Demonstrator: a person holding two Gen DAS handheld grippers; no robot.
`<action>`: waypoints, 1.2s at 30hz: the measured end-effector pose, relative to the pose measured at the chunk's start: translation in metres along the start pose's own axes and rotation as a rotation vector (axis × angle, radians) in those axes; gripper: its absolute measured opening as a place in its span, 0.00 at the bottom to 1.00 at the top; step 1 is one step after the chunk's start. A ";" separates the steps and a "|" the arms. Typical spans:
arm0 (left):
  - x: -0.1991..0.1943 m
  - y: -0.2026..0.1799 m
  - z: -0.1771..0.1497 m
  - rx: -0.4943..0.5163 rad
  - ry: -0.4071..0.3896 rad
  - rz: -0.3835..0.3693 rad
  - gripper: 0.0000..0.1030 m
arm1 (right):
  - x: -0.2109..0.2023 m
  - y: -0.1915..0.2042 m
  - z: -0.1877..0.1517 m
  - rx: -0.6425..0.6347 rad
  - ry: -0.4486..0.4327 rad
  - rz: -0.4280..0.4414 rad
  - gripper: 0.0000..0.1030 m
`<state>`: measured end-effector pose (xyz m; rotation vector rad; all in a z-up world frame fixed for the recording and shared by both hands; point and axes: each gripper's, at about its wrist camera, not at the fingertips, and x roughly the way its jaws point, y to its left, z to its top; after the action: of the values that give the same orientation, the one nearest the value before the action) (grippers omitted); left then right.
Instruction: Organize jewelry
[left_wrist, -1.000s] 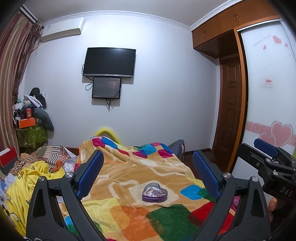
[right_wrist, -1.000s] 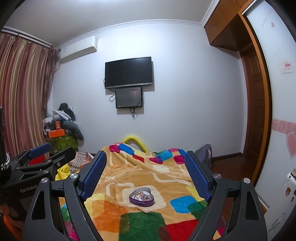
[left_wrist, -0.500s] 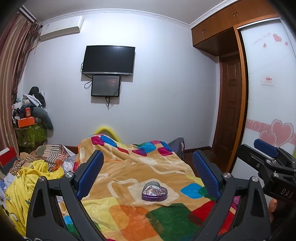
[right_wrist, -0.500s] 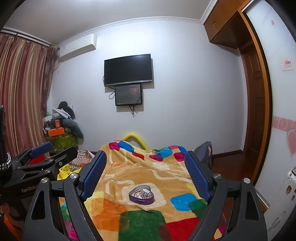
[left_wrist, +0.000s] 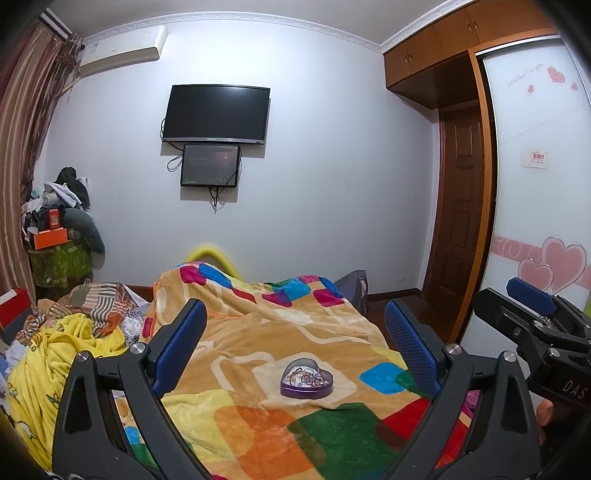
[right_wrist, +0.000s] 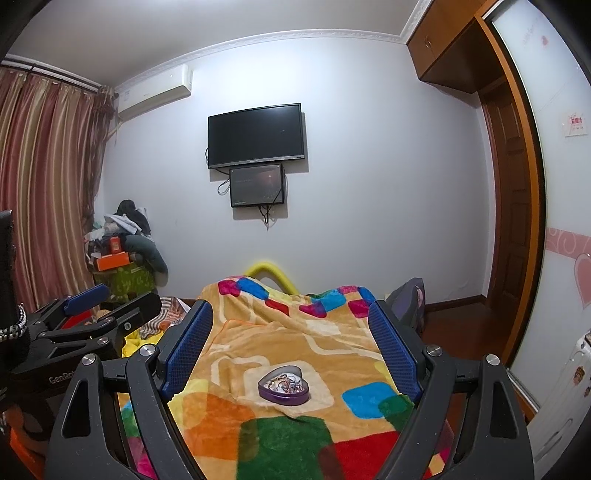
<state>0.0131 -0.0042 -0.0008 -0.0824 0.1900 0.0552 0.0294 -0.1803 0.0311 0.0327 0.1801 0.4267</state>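
Left tongs (left_wrist: 295, 339) and right tongs (right_wrist: 291, 338) are held side by side, level and pointing forward, both with blue-padded fingers (left_wrist: 181, 347) spread wide and gripping nothing

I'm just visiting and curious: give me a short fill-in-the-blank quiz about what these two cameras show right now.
1. The purple tin holding jewelry is shaped like a ____.
2. It rests on a patchwork-coloured fleece ____.
3. The left gripper and right gripper both have their jaws ____.
4. The black television hangs on the ____.

Missing words: heart; blanket; open; wall
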 end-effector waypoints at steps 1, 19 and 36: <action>0.001 0.000 0.000 0.000 0.001 0.000 0.96 | 0.000 0.000 0.000 0.001 0.001 0.000 0.81; 0.003 0.000 -0.001 -0.008 0.011 -0.012 0.96 | 0.004 -0.003 -0.006 0.014 0.019 0.000 0.81; 0.006 -0.003 -0.001 -0.018 0.030 -0.029 0.98 | 0.004 -0.005 -0.005 0.029 0.026 -0.002 0.81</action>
<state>0.0192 -0.0068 -0.0029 -0.1038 0.2185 0.0264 0.0344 -0.1828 0.0247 0.0551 0.2116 0.4225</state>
